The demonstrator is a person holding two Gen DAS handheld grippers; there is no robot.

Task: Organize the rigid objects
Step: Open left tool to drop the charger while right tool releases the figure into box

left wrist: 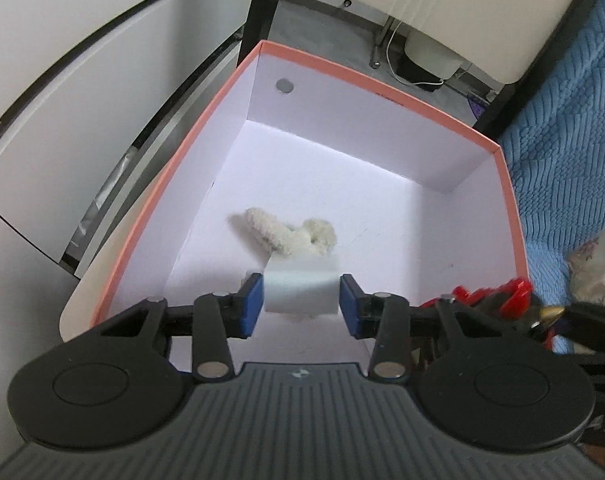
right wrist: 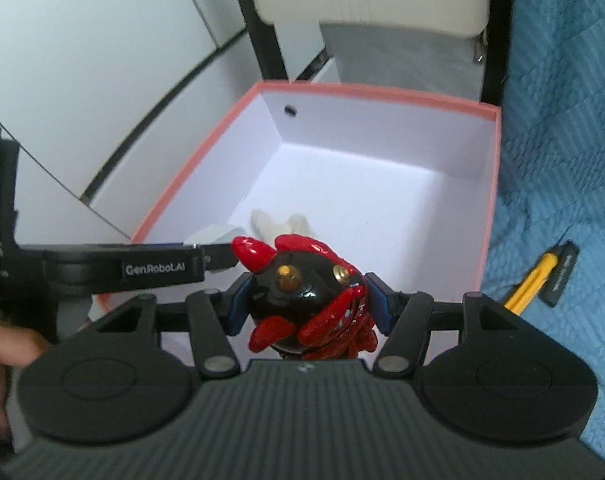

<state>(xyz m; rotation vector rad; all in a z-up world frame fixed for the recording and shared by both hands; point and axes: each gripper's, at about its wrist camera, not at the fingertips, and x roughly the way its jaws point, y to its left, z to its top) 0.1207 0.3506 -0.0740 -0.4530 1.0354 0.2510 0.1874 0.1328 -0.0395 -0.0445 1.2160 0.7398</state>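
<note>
Blue quilted bedding (right wrist: 562, 140) lies right of a pink-rimmed white box (left wrist: 174, 168) holding a fuzzy cream toy (left wrist: 286, 232). Both grippers tilt steeply down over it: left gripper (left wrist: 301, 300) pinches a pale block (left wrist: 301, 288), right gripper (right wrist: 306, 304) clamps a red-and-black figurine (right wrist: 306, 296)

Between the left gripper's (left wrist: 300, 300) blue pads, the pale block (left wrist: 301, 289) is motion-blurred, so its edges and faces stay unclear. It covers the near end of the fluffy white thing (left wrist: 290, 232) lying on the box (left wrist: 382, 92) floor just beyond the claw; what that thing is cannot be told. In the right wrist view, the red and black figurine (right wrist: 308, 300) between the right gripper's (right wrist: 308, 304) pads hides its own lower half behind the claw body. At that claw's left, a hand (right wrist: 2, 356) is blurred and cut by the frame edge.
</note>
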